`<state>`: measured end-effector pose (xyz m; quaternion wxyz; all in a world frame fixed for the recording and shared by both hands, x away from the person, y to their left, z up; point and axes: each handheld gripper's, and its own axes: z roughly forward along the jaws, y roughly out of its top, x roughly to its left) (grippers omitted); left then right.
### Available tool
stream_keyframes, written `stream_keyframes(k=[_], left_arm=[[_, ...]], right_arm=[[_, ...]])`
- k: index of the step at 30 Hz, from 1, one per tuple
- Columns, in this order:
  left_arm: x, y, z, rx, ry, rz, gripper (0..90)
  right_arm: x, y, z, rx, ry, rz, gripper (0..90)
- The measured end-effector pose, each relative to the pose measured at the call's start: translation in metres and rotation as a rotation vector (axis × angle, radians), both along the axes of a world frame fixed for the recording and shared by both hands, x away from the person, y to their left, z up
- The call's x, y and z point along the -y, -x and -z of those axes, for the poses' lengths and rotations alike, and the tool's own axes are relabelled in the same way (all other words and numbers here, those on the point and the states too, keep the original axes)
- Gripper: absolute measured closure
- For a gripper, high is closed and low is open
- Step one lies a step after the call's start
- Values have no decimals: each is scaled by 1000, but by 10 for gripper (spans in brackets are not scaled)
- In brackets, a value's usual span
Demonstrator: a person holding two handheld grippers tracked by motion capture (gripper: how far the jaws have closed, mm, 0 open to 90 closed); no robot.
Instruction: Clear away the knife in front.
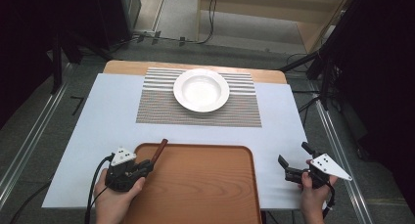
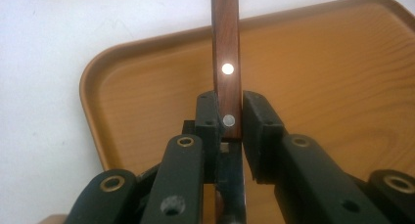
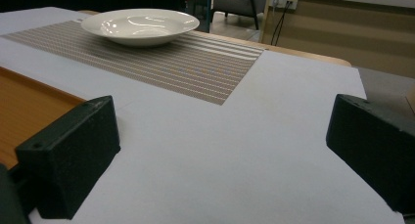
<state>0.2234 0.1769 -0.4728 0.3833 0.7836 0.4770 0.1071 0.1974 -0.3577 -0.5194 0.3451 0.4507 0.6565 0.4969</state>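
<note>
The left gripper [image 2: 229,119] has its jaws drawn narrow and clamped on a knife [image 2: 226,62]. In the left gripper view the two black pads press on either side of the dark wooden handle at its lower rivet, and a second bright rivet sits higher on the handle. The handle rises toward twelve o'clock past the jaws, while the shiny blade runs down toward six o'clock between the gripper's arms. Behind the handle lies the wooden tray [image 2: 147,87], with its rounded corner at ten o'clock and the white table cover [image 2: 44,87] beyond.

In the high view the left gripper [image 1: 147,164] is at the tray's [image 1: 205,185] near left corner, held by the person's left hand [image 1: 115,197]. The knife handle [image 1: 160,149] sticks out toward one o'clock and crosses the tray's far rim.

The right gripper [image 1: 293,161] has its jaws spread wide with nothing between them. It sits over the bare cover at three o'clock from the tray, held in the right hand [image 1: 313,194]. In the right gripper view the two pads stand far apart over the white cover [image 3: 220,160].

From the tray, at twelve o'clock, a striped placemat [image 1: 161,106] lies on the cover, and a white bowl [image 1: 201,89] rests on its far half. The right gripper view shows that bowl [image 3: 139,26] at eleven o'clock, on the placemat [image 3: 186,67].
</note>
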Motion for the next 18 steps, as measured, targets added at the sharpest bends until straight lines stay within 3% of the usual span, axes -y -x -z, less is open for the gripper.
stream_keyframes(k=[18], left_arm=[[-8,14,17,-35,1,-20,768]], right_arm=[[0,0,0,-3,4,1,0]])
